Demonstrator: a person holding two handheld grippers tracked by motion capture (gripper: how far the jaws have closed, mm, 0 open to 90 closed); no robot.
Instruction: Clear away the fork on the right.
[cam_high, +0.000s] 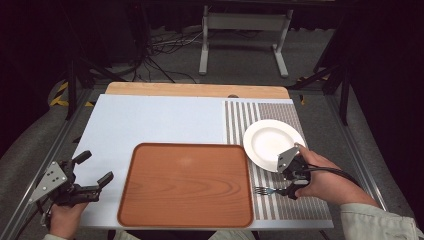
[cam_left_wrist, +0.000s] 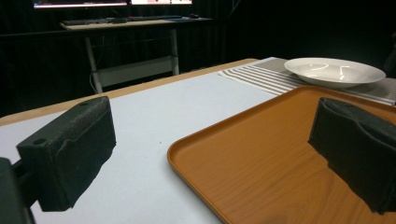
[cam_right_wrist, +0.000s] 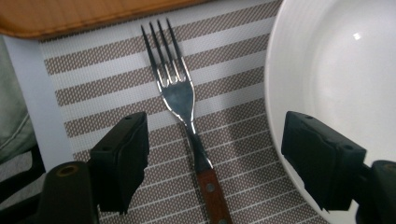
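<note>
A fork (cam_high: 264, 190) with a wooden handle lies on the striped placemat (cam_high: 300, 206), its tines pointing at the orange tray (cam_high: 187, 185). My right gripper (cam_high: 290, 189) reaches down over the fork's handle. In the right gripper view the fork (cam_right_wrist: 180, 95) lies between the two jaws of the right gripper (cam_right_wrist: 215, 149), which stand wide apart with neither pad touching it. A white plate (cam_high: 272, 142) sits just beyond that hand, and its rim (cam_right_wrist: 280, 116) runs close by one jaw. My left gripper (cam_high: 96, 167) hovers open and empty left of the tray.
The tray (cam_left_wrist: 280, 154) is bare inside and lies near the table's front edge. A pale blue mat (cam_high: 150, 120) covers the table's left and middle. A wooden strip (cam_high: 197, 90) runs along the far edge. Beyond it stand a metal frame's legs and floor cables.
</note>
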